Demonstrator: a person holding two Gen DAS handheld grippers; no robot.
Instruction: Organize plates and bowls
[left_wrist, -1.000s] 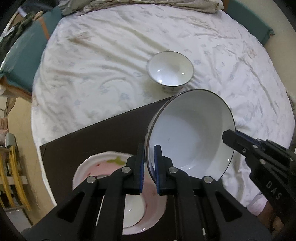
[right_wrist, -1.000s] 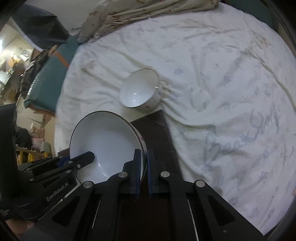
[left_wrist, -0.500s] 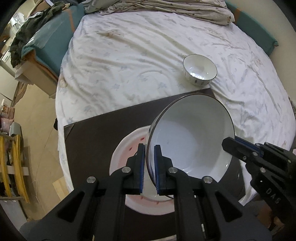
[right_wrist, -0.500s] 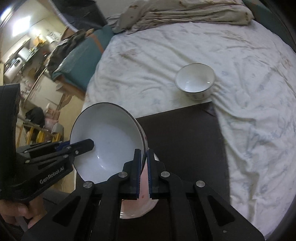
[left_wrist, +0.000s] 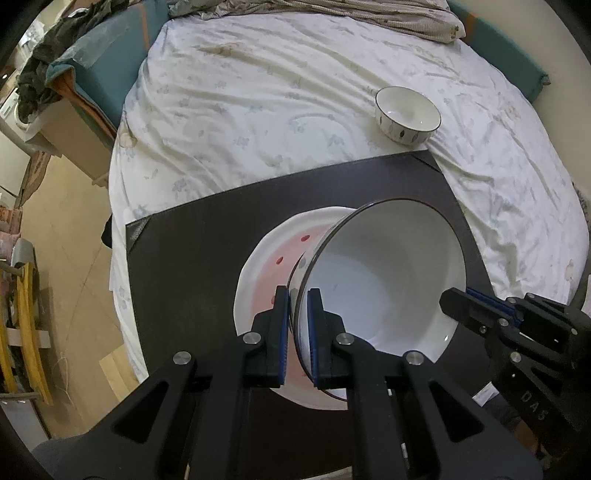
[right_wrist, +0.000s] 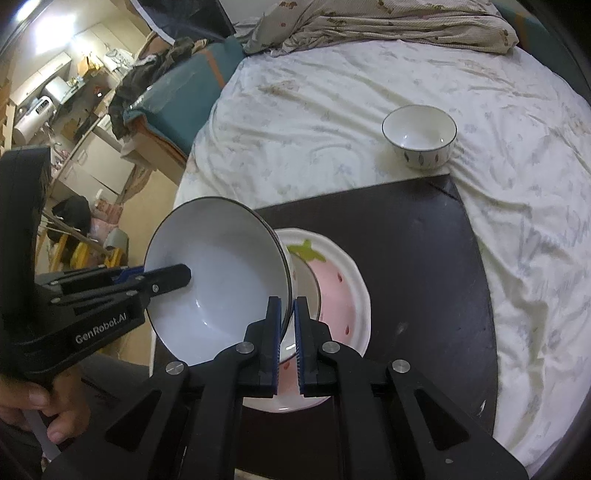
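large white bowl empty, gripped above strawberry plate; small bowl empty.

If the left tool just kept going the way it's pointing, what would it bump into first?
Probably the strawberry plate on the dark board. The left tool, clamped on the big white bowl, points steeply down at it, though depth is hard to judge.

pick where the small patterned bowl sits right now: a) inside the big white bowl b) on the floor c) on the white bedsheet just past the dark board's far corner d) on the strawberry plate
c: the small patterned bowl stands alone on the white bedsheet, just beyond the far corner of the dark board, apart from the strawberry plate and the big white bowl that both grippers hold.
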